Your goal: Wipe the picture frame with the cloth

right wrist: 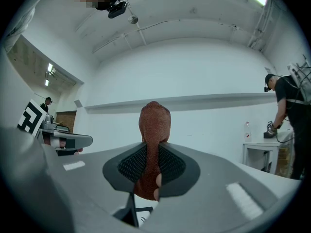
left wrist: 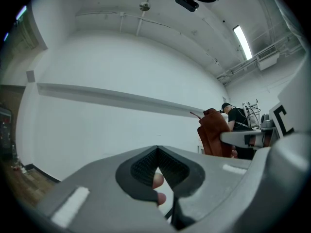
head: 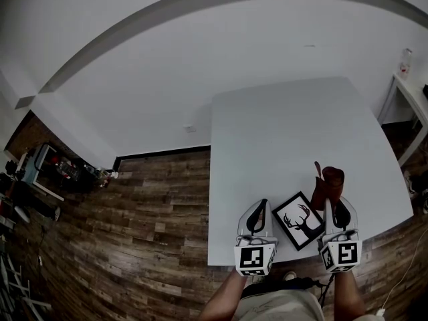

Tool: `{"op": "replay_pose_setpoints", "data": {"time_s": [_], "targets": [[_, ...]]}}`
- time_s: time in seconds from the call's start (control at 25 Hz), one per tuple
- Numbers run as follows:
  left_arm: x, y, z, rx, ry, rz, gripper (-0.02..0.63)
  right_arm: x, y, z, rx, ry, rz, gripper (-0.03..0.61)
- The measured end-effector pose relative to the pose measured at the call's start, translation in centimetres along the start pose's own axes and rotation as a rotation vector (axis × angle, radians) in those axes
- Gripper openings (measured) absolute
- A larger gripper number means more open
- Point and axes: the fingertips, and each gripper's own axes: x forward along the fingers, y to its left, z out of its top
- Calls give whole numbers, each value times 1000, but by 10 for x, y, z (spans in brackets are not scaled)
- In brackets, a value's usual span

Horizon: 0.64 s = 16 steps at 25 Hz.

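The black picture frame (head: 300,220), showing an antler print, lies flat near the front edge of the white table (head: 281,132). It sits between my two grippers. My left gripper (head: 261,204) hovers just left of the frame, its jaws shut (left wrist: 157,152) with nothing between them. Just right of the frame, my right gripper (head: 338,204) is shut on a reddish-brown cloth (head: 329,182). The cloth (right wrist: 154,125) stands up bunched from between the pads and also shows in the left gripper view (left wrist: 214,132). A corner of the frame (right wrist: 145,212) peeks below the right jaws.
A small white side table (head: 409,95) with a bottle (head: 404,63) stands at the far right. Clutter (head: 47,169) lies on the wooden floor at the left. A person (right wrist: 286,115) works at the side table in the background.
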Motion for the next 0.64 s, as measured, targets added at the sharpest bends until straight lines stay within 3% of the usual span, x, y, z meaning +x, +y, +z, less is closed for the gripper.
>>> {"op": "replay_pose_setpoints", "data": {"time_s": [0.64], "targets": [[-2,-4,7,21,-21,-5,0,-4,4,-1,-12,15,11,86]]}}
